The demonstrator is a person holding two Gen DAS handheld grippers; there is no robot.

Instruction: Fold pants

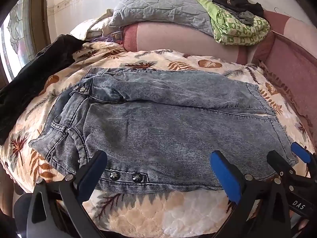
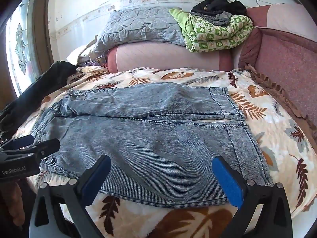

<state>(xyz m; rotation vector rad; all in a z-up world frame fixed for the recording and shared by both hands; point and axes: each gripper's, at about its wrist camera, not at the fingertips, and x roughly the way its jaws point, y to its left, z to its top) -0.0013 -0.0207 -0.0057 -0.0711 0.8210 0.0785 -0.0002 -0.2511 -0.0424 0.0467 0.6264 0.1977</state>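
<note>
Light-blue washed denim pants (image 1: 168, 123) lie folded on a leaf-patterned blanket (image 1: 158, 214), waistband to the left, leg hems to the right. They also show in the right wrist view (image 2: 154, 136). My left gripper (image 1: 158, 170) is open over the pants' near edge, by two dark studs (image 1: 124, 176). My right gripper (image 2: 161, 178) is open over the near edge further right, close to the hems. The right gripper also shows at the left wrist view's right edge (image 1: 285, 154), open. The left gripper shows at the right wrist view's left edge (image 2: 33, 142).
A dark garment (image 1: 37, 75) lies on the blanket at the left. Behind are a pink bolster (image 1: 178, 39), a grey quilted pillow (image 1: 158, 6), a green patterned cloth (image 1: 237, 29) with black clothes on it, and a pink sofa arm (image 2: 287, 65) at the right.
</note>
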